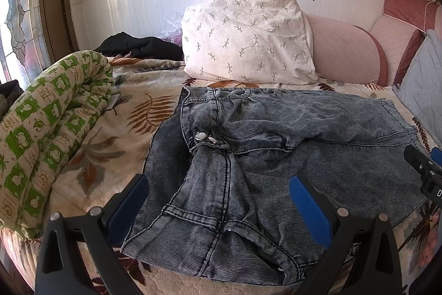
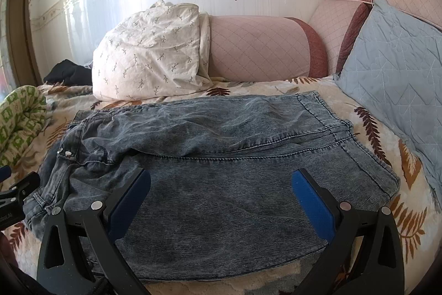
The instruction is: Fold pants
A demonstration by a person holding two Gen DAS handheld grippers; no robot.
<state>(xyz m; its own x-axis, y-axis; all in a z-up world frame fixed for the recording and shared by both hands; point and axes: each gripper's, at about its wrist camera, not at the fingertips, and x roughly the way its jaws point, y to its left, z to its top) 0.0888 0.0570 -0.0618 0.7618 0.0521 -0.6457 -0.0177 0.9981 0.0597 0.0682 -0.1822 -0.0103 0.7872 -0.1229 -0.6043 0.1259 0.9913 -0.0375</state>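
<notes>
Grey-blue acid-washed jeans [image 1: 276, 156] lie folded into a squat rectangle on the leaf-patterned bedspread [image 1: 116, 129]. Their waistband and metal buttons [image 1: 204, 138] face left, and the leg hems [image 2: 345, 129] lie at the right. My left gripper [image 1: 218, 184] hovers open over the near left part of the jeans, blue pads wide apart with nothing between them. My right gripper [image 2: 222, 179] is open above the near middle of the jeans [image 2: 221, 151], also holding nothing. Part of the right gripper's black body [image 1: 422, 165] shows at the edge of the left wrist view.
A white floral pillow [image 1: 246, 38] and a pink quilted bolster [image 2: 257, 49] lie behind the jeans by the wall. A blue-grey cushion [image 2: 395, 73] leans at the right. A rolled green-patterned quilt [image 1: 49, 123] lies at the left, a black garment [image 1: 138, 46] behind it.
</notes>
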